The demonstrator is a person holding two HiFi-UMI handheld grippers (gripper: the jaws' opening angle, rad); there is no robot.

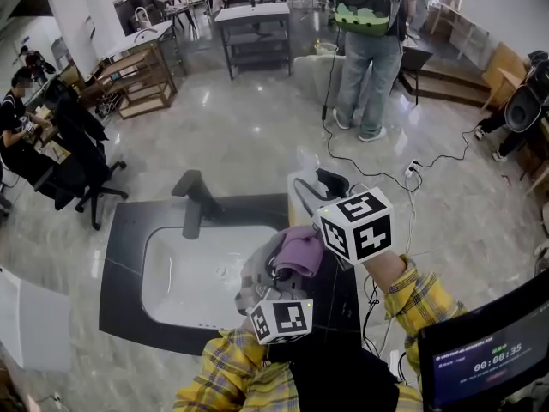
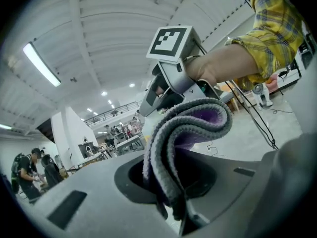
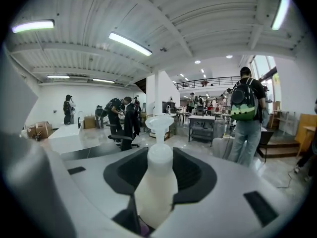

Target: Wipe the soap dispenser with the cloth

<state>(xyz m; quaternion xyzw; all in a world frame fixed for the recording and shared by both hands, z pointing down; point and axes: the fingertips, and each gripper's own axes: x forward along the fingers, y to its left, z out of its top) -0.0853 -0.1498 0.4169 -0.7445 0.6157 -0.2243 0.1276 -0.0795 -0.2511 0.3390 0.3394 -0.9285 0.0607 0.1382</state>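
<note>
My right gripper (image 3: 153, 205) is shut on a white soap dispenser (image 3: 156, 180), held by its body with the pump head (image 3: 159, 123) pointing away from the camera. In the head view the dispenser (image 1: 302, 183) sticks out beyond the right gripper (image 1: 310, 202), above the dark counter. The left gripper (image 2: 172, 202) is shut on a folded cloth (image 2: 190, 125), grey outside and purple inside. That cloth (image 1: 298, 249) bunches up just below the right gripper, with the left gripper (image 1: 276, 275) under it. A purple sliver of cloth (image 3: 143, 228) shows at the bottle's base.
A white basin (image 1: 167, 269) with a dark faucet (image 1: 193, 200) is set in the black counter (image 1: 124, 239) to the left of both grippers. A person with a green backpack (image 1: 369, 24) stands beyond. Cables (image 1: 377, 168) trail on the floor; a screen (image 1: 485, 354) is at lower right.
</note>
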